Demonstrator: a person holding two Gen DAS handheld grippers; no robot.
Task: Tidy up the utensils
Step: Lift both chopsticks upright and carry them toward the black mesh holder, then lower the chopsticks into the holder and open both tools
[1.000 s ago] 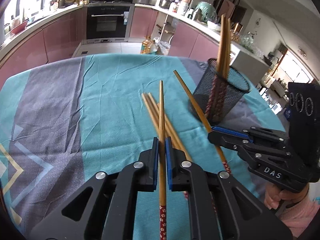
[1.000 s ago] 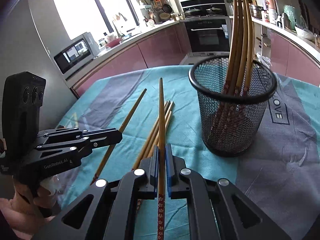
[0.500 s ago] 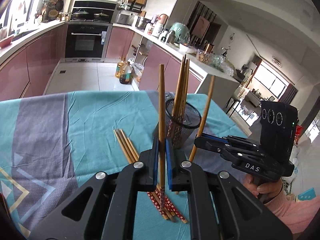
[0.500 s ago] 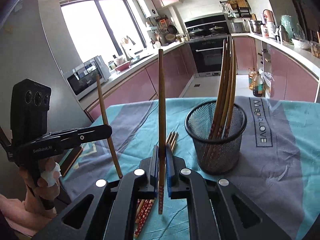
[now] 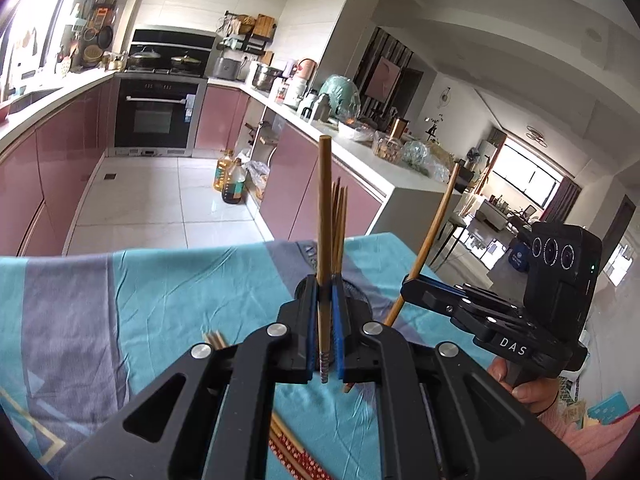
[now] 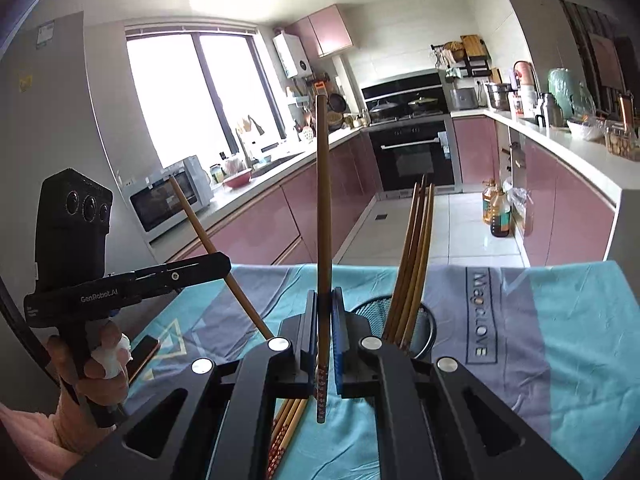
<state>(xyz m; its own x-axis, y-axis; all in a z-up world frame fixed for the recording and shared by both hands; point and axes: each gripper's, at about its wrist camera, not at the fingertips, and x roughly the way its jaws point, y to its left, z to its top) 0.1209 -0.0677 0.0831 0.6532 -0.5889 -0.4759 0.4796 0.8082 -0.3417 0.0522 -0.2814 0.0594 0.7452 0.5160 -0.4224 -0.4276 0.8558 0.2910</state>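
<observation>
While each gripper, left gripper (image 5: 325, 312) and right gripper (image 6: 325, 320), clamps one upright chopstick (image 5: 323, 240), the mesh holder (image 6: 420, 320) sits lower centre; next, lower the patterned ends into it.

Bright daylight throughout. Blown out at the window (image 6: 192, 96) in the upper left of the right wrist view and at the far left edge of the left wrist view. Strong fisheye bending, black vignette in corners. Soft shadows on the tablecloth (image 5: 160, 292). Sharp centrally.
</observation>
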